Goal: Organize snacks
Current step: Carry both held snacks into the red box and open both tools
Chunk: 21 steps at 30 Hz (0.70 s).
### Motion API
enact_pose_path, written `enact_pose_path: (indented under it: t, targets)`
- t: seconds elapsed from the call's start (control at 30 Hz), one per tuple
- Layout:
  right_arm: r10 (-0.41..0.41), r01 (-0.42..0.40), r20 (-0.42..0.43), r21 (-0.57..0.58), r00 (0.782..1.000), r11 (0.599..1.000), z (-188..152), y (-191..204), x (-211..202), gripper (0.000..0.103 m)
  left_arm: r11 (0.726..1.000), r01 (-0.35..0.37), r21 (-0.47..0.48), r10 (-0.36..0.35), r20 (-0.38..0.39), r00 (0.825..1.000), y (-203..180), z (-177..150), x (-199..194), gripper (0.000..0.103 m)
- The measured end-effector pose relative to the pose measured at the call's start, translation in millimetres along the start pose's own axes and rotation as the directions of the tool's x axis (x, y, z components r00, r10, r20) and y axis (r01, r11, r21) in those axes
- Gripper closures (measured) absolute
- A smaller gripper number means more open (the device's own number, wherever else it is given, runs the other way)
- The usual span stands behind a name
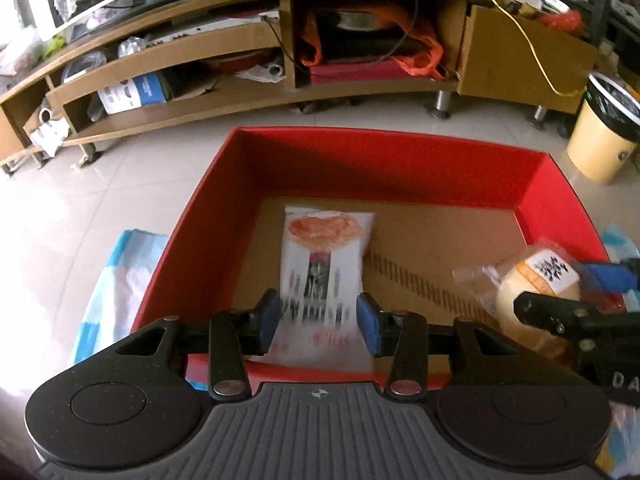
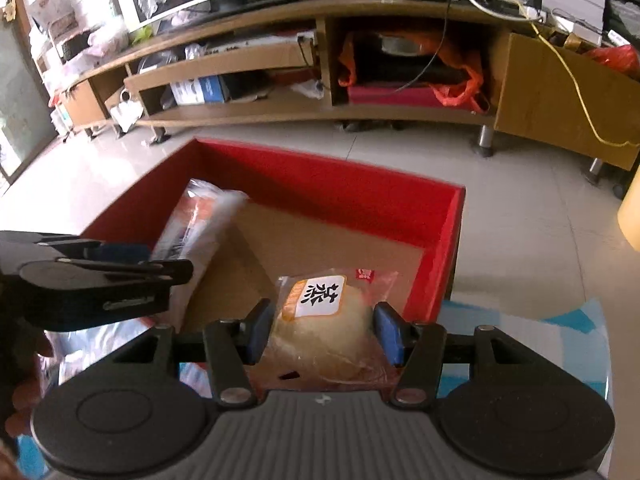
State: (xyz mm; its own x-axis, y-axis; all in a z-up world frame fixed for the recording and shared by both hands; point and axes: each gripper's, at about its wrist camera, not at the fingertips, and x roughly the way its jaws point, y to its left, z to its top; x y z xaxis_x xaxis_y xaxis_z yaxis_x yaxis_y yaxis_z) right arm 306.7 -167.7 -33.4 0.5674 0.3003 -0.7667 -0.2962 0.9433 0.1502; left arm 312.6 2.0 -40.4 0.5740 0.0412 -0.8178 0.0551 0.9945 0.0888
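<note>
**Snacks held over the red box, one in each tool**

Snack packet (image 1: 326, 264), white with an orange picture near its top, is clamped between the blue pads of the left tool (image 1: 319, 322) in the left wrist view. It hangs tilted over the near-left part of the red box (image 1: 188, 252), whose brown cardboard floor (image 1: 440, 248) lies bare beyond it. The box walls rise on all sides; its near rim runs just under the tool. At the right edge the right tool (image 1: 592, 292) comes in, closed on a wrapped bun (image 1: 532, 284) above the near-right corner, close beside the left tool but apart from it. A blue and white cloth (image 1: 116, 280) lies outside the left wall. Beyond the box are pale floor tiles (image 1: 140, 168), a long wooden TV stand (image 1: 360, 92) with cluttered shelves, and a yellow waste bin (image 1: 596, 148) at right.

In the right wrist view the right tool (image 2: 324, 330) grips the bun (image 2: 320, 332), in clear wrap with a white label, pads pressing its sides. It sits over the near-right of the box (image 2: 436, 236), just inside the right wall. The left tool (image 2: 132, 260) enters from the left with the packet (image 2: 200, 224) seen edge-on, near the left wall. Between the two snacks the cardboard floor (image 2: 312, 236) is open to the far wall. The cloth (image 2: 520, 340) lies outside the right wall too.
</note>
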Motion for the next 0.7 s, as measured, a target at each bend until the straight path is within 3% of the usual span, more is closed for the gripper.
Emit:
enact_pose_path:
  t: [0.1, 0.27, 0.5, 0.7]
  targets:
    - [-0.002, 0.001, -0.018, -0.019, 1.0, 1.0, -5.7, 2.9, -5.4, 0.05, 1.0, 0.005, 0.019, -0.005, -0.01, 1.0, -2.6, -9.5, -9.5, 0.052]
    - [0.026, -0.027, -0.046, -0.011, 0.999, 1.0, -16.4, 2.0, -20.1, 0.055, 0.997, 0.067, -0.043, -0.069, -0.035, 0.997, 4.2, -19.6, -24.3, 0.052]
    - [0.045, -0.046, -0.082, 0.0, 0.996, 0.999, -24.5, 1.2, -34.9, 0.06, 0.996, 0.088, -0.022, -0.089, -0.057, 0.994, -0.1, -32.5, -46.3, 0.054]
    - [0.061, -0.06, -0.06, 0.027, 0.996, 0.998, -22.7, -1.2, -43.8, 0.06, 0.995, 0.067, -0.069, -0.07, -0.036, 0.997, 3.5, -29.0, -50.5, 0.039]
